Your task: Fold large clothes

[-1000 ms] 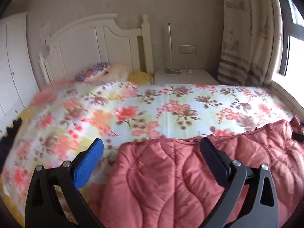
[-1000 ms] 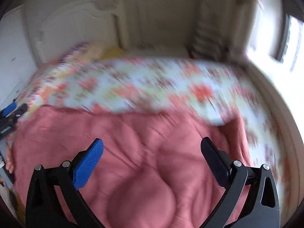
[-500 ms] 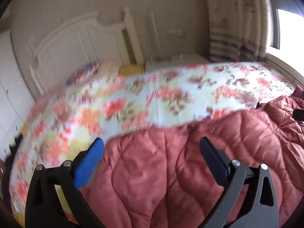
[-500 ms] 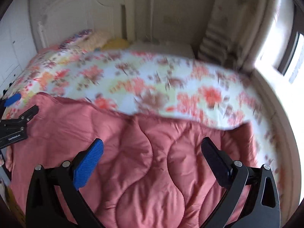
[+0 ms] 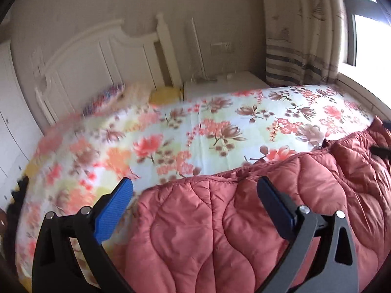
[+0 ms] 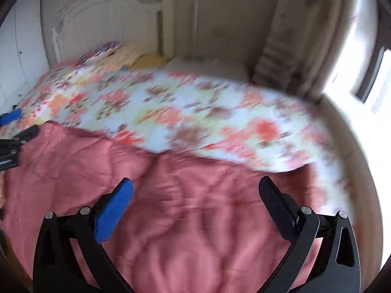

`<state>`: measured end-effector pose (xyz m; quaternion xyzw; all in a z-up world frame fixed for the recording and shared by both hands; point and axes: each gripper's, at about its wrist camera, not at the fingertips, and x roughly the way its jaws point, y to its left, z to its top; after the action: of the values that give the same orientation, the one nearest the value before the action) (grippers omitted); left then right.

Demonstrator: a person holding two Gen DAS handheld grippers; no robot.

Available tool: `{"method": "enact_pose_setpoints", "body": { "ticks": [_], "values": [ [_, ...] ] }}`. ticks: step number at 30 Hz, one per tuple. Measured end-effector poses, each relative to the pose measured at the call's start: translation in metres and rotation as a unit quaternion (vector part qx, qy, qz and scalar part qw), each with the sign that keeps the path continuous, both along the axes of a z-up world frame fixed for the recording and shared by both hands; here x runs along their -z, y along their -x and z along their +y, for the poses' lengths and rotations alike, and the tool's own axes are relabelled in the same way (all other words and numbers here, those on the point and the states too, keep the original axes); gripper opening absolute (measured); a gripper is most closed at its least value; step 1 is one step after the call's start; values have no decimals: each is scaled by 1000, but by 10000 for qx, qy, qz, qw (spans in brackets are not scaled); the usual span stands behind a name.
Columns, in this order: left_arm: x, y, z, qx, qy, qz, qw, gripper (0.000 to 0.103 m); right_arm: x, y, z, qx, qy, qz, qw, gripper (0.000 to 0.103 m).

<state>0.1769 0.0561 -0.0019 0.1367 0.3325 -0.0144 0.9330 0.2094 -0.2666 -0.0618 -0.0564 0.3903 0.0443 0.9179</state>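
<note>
A large pink quilted coat (image 5: 232, 224) lies spread on the near part of a bed with a floral sheet (image 5: 195, 131). My left gripper (image 5: 194, 202) is open and empty, hovering above the coat's left part near its far edge. In the right wrist view the same coat (image 6: 171, 210) fills the lower frame, blurred. My right gripper (image 6: 195, 202) is open and empty above the coat's right part. The left gripper's tip (image 6: 14, 134) shows at the left edge of that view, over the coat's left edge.
A white headboard (image 5: 102, 56) and pillows (image 5: 117, 97) are at the far end of the bed. A white nightstand (image 5: 224, 83) stands beside it, then a curtain (image 5: 300, 31) and a bright window (image 5: 366, 41) on the right. A white wardrobe (image 5: 12, 122) is on the left.
Both views have swung about while the grippers stay open over the coat. The right view has shifted so the coat's far edge sits lower; the left view has turned left again.
</note>
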Motion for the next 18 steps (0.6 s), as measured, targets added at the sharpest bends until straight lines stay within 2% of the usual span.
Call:
{"method": "enact_pose_setpoints", "body": {
  "ticks": [1,3,4,5,6,7,10,15,18],
  "values": [
    [9,1,-1,-34,-177,67,9998,101,2,1,-10,78,94,13,9999,98],
    [40,-11,4,-218,-450,477,9976,101,29,-7,-41,408,175,414,9982,98],
    [66,-22,15,-320,-294,888,9951,101,49,-11,-57,637,186,683,9955,99],
    [72,-25,27,-294,214,1032,9940,101,68,-11,-80,706,-542,897,9920,99],
    [70,-28,40,-365,631,1136,9908,101,72,-7,-97,734,-1206,859,9862,98],
    [66,-30,44,-458,739,1130,9898,101,67,-2,-107,752,-1553,735,9823,98],
    [71,-34,42,-448,678,1192,9895,101,58,5,-112,662,-1687,550,9819,98],
    [71,-30,46,-474,804,1108,9895,101,63,9,-127,634,-2256,425,9712,98],
    [68,-30,47,-503,760,1140,9893,101,61,5,-122,698,-2057,456,9750,98]
  ]
}}
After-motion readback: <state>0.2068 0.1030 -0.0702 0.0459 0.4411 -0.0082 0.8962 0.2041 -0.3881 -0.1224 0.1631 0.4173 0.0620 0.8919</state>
